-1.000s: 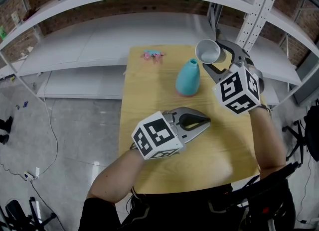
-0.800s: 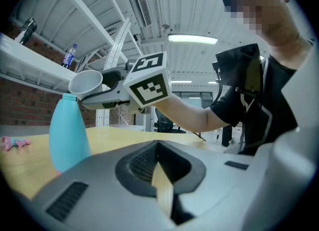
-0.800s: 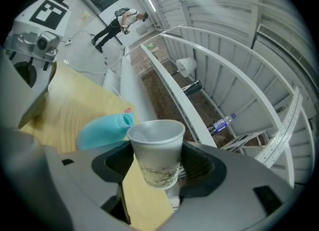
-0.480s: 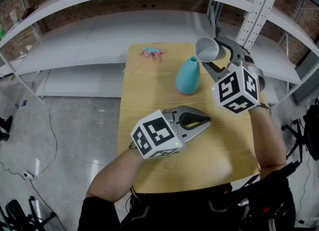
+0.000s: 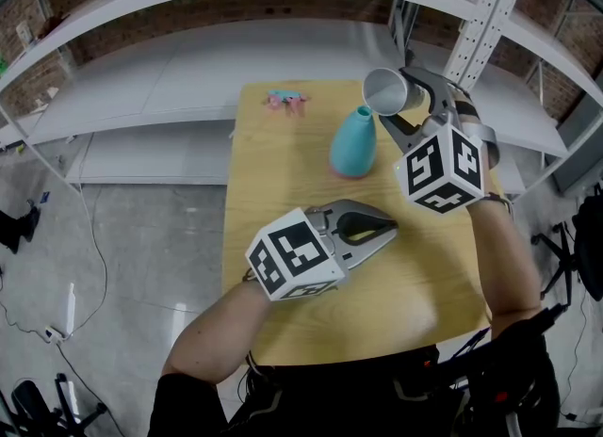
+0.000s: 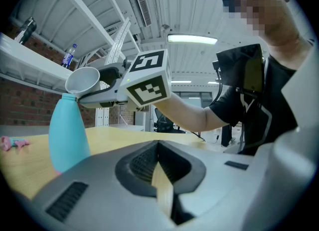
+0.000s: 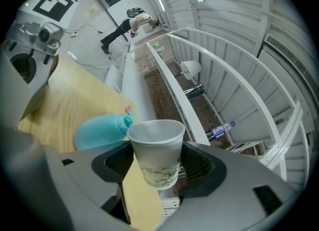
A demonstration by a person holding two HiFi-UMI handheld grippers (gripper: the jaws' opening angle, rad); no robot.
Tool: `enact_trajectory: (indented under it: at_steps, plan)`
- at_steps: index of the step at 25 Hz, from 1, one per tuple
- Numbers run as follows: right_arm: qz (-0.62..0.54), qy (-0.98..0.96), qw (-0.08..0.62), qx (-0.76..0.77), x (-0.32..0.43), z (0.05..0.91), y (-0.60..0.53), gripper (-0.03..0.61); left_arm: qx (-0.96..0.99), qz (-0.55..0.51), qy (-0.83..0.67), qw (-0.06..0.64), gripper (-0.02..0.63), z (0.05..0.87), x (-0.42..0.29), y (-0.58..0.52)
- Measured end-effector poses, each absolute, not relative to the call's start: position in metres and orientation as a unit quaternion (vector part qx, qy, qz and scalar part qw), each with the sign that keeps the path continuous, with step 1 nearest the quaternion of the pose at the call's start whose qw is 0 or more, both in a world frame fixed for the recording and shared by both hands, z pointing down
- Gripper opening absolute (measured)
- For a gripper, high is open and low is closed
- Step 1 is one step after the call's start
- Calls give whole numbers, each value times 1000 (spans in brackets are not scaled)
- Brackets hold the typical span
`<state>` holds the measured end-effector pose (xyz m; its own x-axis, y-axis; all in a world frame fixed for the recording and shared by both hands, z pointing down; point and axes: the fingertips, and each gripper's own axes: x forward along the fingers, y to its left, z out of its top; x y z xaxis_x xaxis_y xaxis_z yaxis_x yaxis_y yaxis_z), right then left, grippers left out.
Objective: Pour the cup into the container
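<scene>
Head view: grips tilted paper cup [image 5: 382,92] in right gripper [image 5: 407,104], rim seemingly touching teal vase [image 5: 354,143] mouth; holds left gripper [image 5: 388,229] closed, empty.

Worktop [image 5: 273,190]: pale wood, rectangular.
Container [image 5: 354,143]: teal, stood upright on the far half.
Pink item [image 5: 285,101]: small, lay near the far left corner.

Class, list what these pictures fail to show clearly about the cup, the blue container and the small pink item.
Cup contents: right gripper view shows mostly its outer wall; head view is too small.
Container inside: its narrow neck hides it in every view.
Pink item: too small in the head view, cut off by the left gripper view's edge.
</scene>
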<state>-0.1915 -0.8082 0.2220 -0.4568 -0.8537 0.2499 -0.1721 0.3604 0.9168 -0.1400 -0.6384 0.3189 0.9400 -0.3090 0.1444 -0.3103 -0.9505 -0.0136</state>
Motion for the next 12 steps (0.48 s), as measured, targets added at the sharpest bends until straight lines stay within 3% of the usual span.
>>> enact_trajectory:
  at_steps: [12]
  plan:
    - [-451,-723,390,349,-193,223,-809,302,985,72,-154,5,2,319,-140,-637]
